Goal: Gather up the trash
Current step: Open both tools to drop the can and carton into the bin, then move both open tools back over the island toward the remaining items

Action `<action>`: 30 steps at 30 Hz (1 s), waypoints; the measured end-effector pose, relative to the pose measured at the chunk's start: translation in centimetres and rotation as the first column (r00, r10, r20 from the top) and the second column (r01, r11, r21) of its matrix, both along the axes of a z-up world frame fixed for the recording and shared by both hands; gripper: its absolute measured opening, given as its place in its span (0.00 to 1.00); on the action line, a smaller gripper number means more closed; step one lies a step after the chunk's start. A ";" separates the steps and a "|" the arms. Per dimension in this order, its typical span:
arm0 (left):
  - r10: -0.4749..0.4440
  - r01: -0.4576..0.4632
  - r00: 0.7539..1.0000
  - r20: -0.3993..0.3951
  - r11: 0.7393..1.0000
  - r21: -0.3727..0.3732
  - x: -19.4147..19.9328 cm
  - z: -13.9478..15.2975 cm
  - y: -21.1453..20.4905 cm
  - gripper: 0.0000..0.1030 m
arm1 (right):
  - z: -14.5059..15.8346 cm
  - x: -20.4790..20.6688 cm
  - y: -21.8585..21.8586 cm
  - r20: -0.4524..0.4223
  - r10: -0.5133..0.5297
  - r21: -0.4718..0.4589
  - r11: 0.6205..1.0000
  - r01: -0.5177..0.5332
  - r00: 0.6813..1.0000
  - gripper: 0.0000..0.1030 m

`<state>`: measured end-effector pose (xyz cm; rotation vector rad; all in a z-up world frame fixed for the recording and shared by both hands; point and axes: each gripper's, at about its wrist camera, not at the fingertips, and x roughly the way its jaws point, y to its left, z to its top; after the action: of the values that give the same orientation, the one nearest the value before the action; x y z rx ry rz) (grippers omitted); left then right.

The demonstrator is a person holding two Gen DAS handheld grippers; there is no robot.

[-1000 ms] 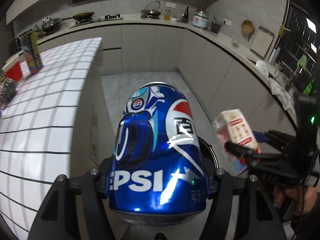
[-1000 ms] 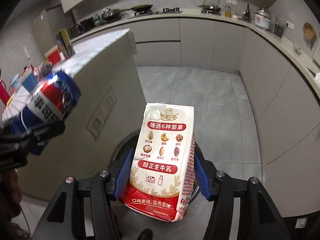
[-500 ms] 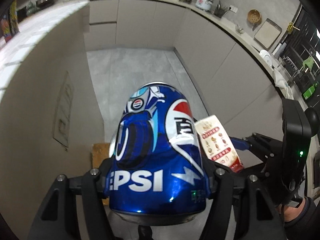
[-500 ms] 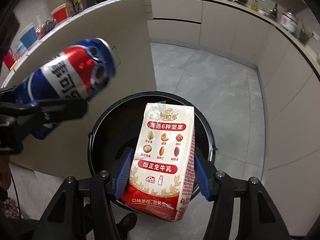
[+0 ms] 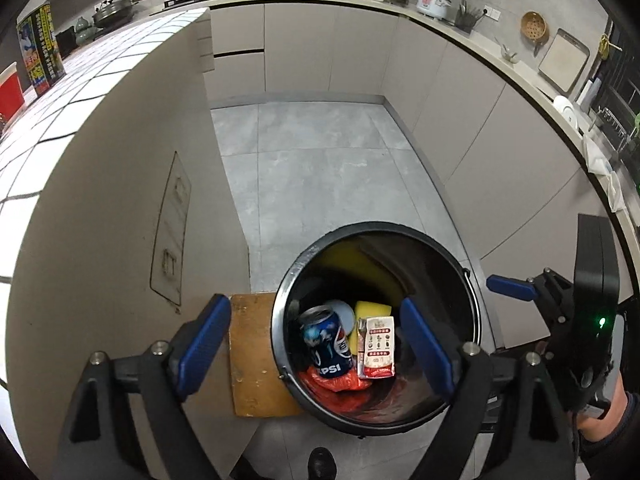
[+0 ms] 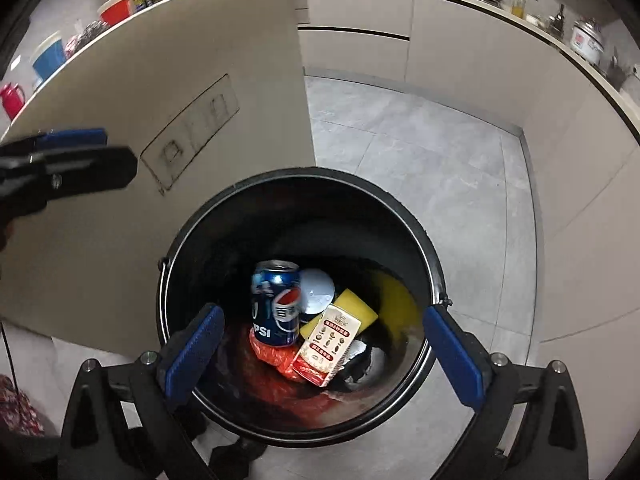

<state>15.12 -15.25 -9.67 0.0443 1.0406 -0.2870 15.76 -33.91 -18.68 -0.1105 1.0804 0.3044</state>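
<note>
A blue Pepsi can (image 5: 326, 344) (image 6: 276, 312) and a white-and-red milk carton (image 5: 376, 348) (image 6: 330, 346) lie inside the black round trash bin (image 5: 380, 227) (image 6: 312, 171) on the floor. My left gripper (image 5: 313, 302) hangs over the bin's left rim, its jaws opening with nothing between the blue pads. Over the middle of the bin, my right gripper (image 6: 322, 314) is opening too and holds nothing. Each gripper also shows at the edge of the other's view.
The bin also holds a yellow sponge (image 6: 356, 312), a red bag (image 6: 276, 356) and a pale lid. A wooden board (image 5: 256, 356) lies left of the bin against the beige island panel (image 5: 120, 200). Grey tiled floor (image 5: 320, 160) stretches beyond, ringed by cabinets.
Both grippers sank toward the bin and spread their jaws. The can left the left gripper and the carton left the right one; both now lie in the bin.
</note>
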 end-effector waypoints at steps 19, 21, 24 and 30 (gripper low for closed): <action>-0.018 0.015 0.998 0.067 0.999 0.049 -1.3 1.7 -0.6 0.98 | 3.2 -1.9 -1.8 0.052 -0.165 -0.040 0.985 0.167 0.985 1.00; -0.015 0.011 0.996 0.093 0.999 0.047 -1.7 2.6 -0.5 0.98 | 3.8 -2.1 -2.0 0.065 -0.179 -0.042 0.982 0.182 0.982 1.00; -0.013 0.010 0.993 0.115 0.999 0.034 -2.0 3.8 -0.1 0.98 | 4.7 -2.6 -2.2 0.079 -0.205 -0.028 0.978 0.208 0.975 1.00; 0.006 -0.010 0.987 0.162 1.000 0.027 -2.8 5.9 1.0 0.98 | 6.6 -3.5 -2.0 0.103 -0.236 -0.009 0.971 0.238 0.966 1.00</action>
<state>12.32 -14.21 -3.74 0.0873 0.8832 -0.2570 12.31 -35.93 -12.03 -0.0142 0.9850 0.0708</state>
